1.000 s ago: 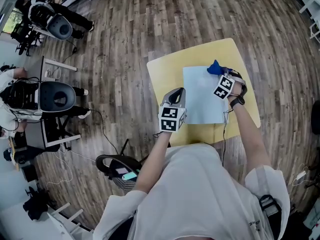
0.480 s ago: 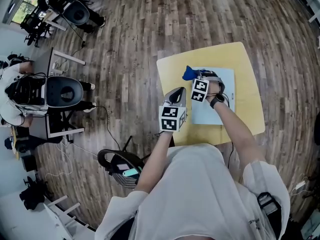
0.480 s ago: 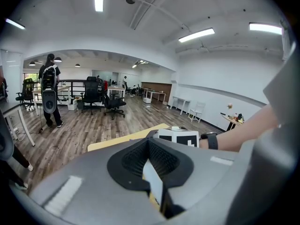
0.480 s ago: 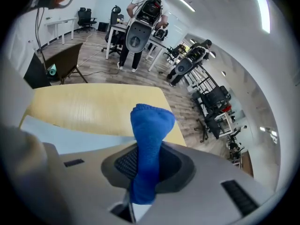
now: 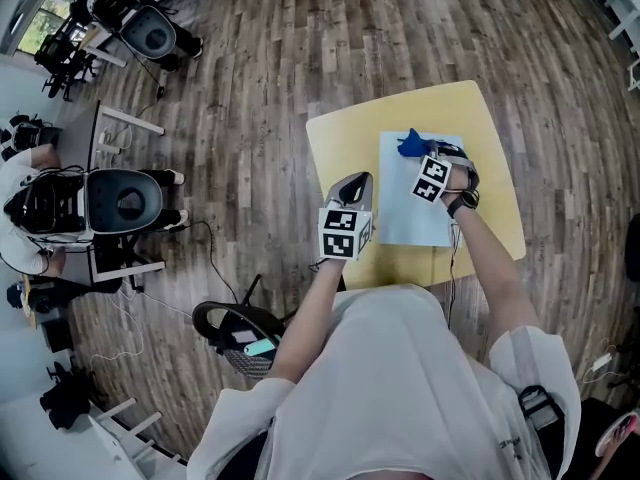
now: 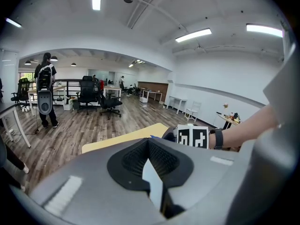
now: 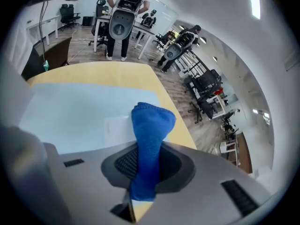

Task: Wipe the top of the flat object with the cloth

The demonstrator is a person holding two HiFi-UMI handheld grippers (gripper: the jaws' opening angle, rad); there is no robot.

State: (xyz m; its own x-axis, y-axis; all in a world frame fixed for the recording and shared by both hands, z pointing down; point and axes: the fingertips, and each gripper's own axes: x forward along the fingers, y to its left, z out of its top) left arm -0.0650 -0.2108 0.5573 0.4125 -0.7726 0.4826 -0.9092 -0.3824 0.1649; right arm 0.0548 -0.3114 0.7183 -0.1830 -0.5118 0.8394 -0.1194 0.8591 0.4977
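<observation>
Head view: right claw (image 5: 420, 157) gripped a blue cloth (image 5: 409, 145) at the far left corner of the pale flat sheet (image 5: 412, 216) on the yellow table (image 5: 345, 140); left claw (image 5: 354, 182), closed and empty, hung above the table's left edge.

The grey right gripper (image 5: 420, 156) and the forearm behind it are covering the right edge of the pale blue flat sheet (image 5: 400, 208). The bright blue knitted cloth (image 7: 149, 125) is vanishing at its lower end between the jaws. The grey left gripper (image 5: 353, 183) is masking the near left corner of the yellow wooden table (image 5: 340, 138). Overhead, cloth-to-sheet contact is looking too small to tell.
</observation>
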